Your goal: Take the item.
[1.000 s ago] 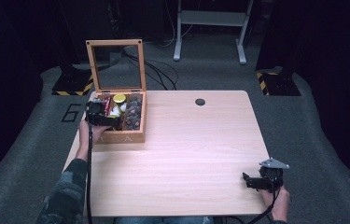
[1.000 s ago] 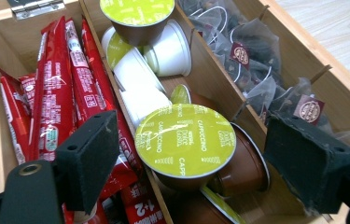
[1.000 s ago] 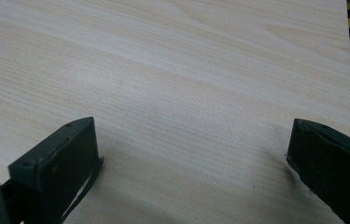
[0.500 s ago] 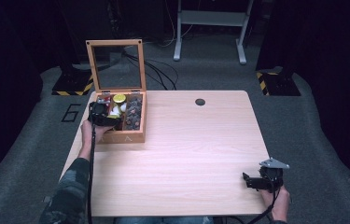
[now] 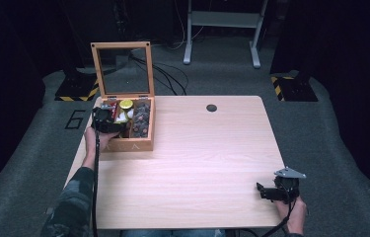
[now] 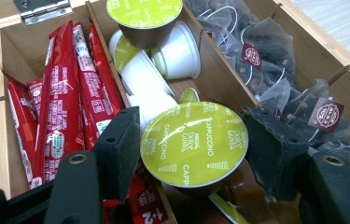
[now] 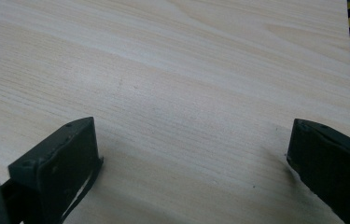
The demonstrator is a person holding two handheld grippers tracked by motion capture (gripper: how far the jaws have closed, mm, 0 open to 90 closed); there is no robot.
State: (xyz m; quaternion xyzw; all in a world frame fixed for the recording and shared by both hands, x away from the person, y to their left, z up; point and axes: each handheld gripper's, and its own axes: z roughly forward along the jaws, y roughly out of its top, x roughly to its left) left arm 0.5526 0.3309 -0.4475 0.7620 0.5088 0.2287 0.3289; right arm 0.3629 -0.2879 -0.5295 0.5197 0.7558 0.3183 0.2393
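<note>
Dark floor and cables surround a pale wooden table, with an open wooden box standing at its far left corner, its glass lid up. Inside, the compartments hold red sachets on one side, coffee capsules in the middle and tea bags on the other.

Work looks to be at an early stage: the left gripper reaches into the middle compartment, and a green-lidded capsule sits between its jaws. The jaws have just been closing around it; one pad looks to be at the lid's rim while a thin gap still shows on the other side, so the grip is not yet firm and the capsule lies among the others in the box. Lifting it out and setting it down remain to be done.

Compared with a second ago, the left hand sits in about the same spot over the box. The right gripper rests near the table's right front edge as before, jaws spread wide and empty above bare wood.
</note>
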